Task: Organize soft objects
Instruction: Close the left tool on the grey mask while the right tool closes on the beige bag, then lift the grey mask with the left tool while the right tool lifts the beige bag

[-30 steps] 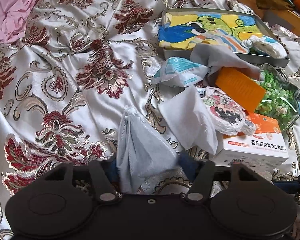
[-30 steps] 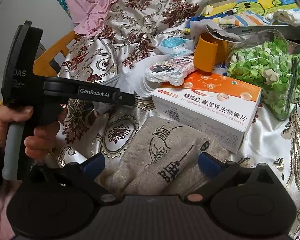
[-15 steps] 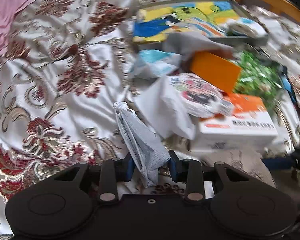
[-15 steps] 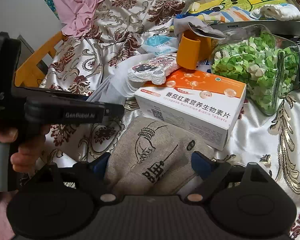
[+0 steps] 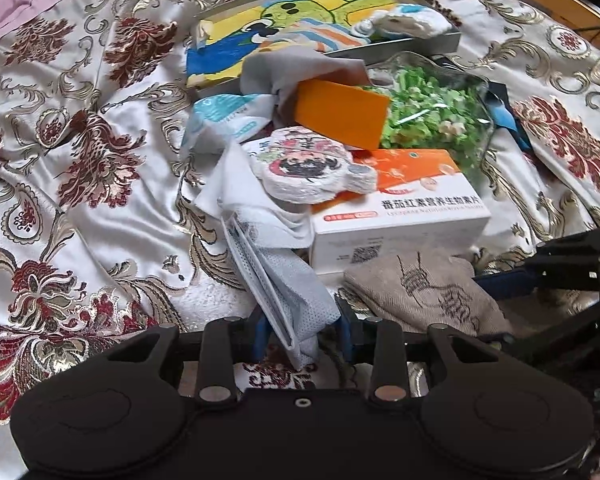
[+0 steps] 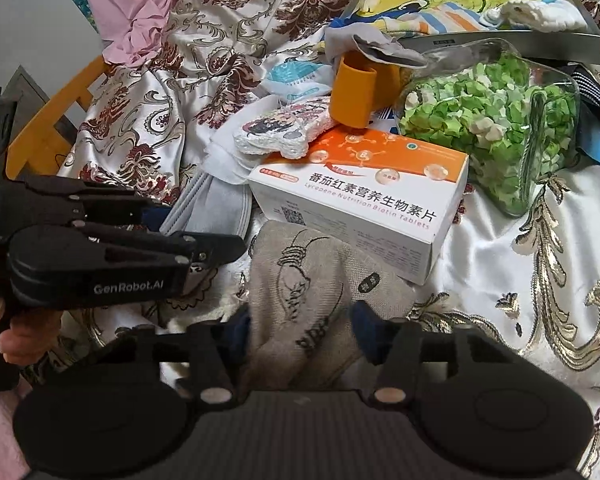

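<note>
A folded grey-blue face mask (image 5: 284,280) hangs between the blue pads of my left gripper (image 5: 300,332), which is shut on its lower end. The right wrist view shows that gripper (image 6: 200,232) from the side with the mask (image 6: 216,208) in it. A beige cloth pouch (image 6: 300,272) with dark printed marks lies bunched on the bedspread in front of a tablet box. My right gripper (image 6: 302,328) straddles the pouch. Its jaws are closing and the pads press into the pouch's sides. The same pouch (image 5: 420,292) shows at the lower right of the left wrist view.
Behind the pouch are a white and orange tablet box (image 6: 360,208), a glass jar of green paper bits (image 6: 492,120), an orange cup (image 6: 352,92) and a printed pad (image 6: 280,132). A metal tray (image 5: 432,46) holds a cartoon towel. A hand (image 6: 16,340) grips the left tool.
The left gripper closed on the mask and carried it rightward toward the box and pouch, rolling as it went. The right gripper's jaws narrowed from wide open onto the pouch, bunching it.
</note>
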Demonstrator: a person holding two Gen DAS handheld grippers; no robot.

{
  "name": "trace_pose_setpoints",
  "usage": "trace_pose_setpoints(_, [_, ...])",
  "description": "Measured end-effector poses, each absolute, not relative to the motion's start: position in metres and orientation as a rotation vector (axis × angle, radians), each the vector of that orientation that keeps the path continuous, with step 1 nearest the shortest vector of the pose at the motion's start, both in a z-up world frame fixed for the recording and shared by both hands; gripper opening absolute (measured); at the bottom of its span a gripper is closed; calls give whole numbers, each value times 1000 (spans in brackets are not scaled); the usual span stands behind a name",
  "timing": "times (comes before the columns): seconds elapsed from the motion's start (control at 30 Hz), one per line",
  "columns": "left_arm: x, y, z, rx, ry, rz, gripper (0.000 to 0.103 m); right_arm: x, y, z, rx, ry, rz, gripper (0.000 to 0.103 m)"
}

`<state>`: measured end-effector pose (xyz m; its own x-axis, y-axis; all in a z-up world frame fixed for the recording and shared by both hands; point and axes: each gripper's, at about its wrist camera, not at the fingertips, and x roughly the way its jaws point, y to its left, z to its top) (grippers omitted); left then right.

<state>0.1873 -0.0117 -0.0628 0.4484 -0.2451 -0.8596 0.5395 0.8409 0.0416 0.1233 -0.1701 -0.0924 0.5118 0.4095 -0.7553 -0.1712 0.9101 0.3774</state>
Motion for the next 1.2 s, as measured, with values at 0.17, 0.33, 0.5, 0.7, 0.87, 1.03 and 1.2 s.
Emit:
trace_pose_setpoints(0.17, [181, -12, -58, 333, 990, -514, 32, 121, -174, -89, 272, 971, 336, 33])
trace_pose_setpoints(0.33, [169, -19, -55, 362, 993, -550, 30, 120, -181, -86, 279, 971, 309, 27])
trace_pose_setpoints(0.5, [154, -31, -57, 425, 985, -590, 29, 118, -192, -84, 305, 961, 290, 24])
trace_pose_setpoints(0.7, [142, -37, -49, 422, 929, -635, 28, 114, -202, -79, 330, 930, 282, 21])
trace_pose_setpoints(0.87, [136, -39, -42, 423, 885, -630, 27, 111, -213, -75, 376, 914, 268, 21])
trace_pose_setpoints(1.03, [135, -38, -39, 415, 860, -597, 24, 110, -214, -73, 381, 907, 267, 21])
trace_pose_setpoints(1.2, [131, -40, -35, 440, 825, -567, 24, 110, -215, -74, 397, 903, 285, 21])
